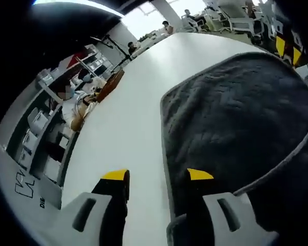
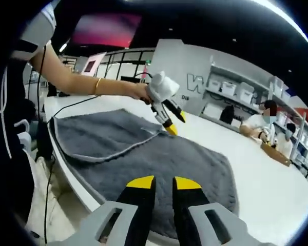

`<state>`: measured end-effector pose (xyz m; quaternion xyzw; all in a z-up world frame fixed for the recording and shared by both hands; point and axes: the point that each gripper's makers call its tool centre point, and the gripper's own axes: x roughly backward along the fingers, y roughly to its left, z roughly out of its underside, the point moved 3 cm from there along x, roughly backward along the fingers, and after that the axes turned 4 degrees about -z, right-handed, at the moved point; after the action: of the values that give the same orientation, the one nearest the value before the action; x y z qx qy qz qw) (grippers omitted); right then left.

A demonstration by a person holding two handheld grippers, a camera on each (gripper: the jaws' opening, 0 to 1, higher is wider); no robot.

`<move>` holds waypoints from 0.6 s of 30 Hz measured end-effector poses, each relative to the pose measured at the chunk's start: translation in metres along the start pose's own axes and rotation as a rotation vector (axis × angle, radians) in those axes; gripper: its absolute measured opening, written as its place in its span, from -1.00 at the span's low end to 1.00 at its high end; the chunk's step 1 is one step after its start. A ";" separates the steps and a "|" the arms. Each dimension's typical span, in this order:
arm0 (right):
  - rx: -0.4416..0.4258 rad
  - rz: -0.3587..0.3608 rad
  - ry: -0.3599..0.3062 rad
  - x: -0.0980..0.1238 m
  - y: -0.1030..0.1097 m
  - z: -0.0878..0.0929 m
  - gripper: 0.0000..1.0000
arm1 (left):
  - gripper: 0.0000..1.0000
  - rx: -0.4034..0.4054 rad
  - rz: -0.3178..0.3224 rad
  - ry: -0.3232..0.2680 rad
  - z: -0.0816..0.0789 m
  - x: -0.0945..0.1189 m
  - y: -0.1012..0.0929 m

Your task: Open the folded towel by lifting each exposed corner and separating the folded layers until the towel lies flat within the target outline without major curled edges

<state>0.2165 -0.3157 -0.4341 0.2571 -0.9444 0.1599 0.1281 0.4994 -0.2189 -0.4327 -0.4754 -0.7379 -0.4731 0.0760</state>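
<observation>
White table point(image 1: 128, 118) carries a grey towel point(image 1: 236, 118), seemingly part-folded.

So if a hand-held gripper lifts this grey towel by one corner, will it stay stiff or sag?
Probably it sags: the grey towel already lies in soft folds, one layer draped over another. Its plush pile suggests some weight, so the lifted corner would likely trail cloth. It seems unlikely to slide much on the white table, though I can't be sure.

Left claw point(image 1: 157, 175) gapes wide, held by a bare outstretched arm point(image 2: 77, 82); right claw point(image 2: 164, 182) nearly closed.
</observation>
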 end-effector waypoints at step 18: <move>0.174 -0.261 -0.022 -0.017 0.050 -0.018 -0.81 | -0.20 0.065 0.134 -0.030 0.028 0.037 0.002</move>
<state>0.2073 -0.2604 -0.4349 0.3897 -0.8869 0.2201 0.1146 0.4909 -0.1739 -0.4255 -0.5282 -0.7203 -0.4356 0.1115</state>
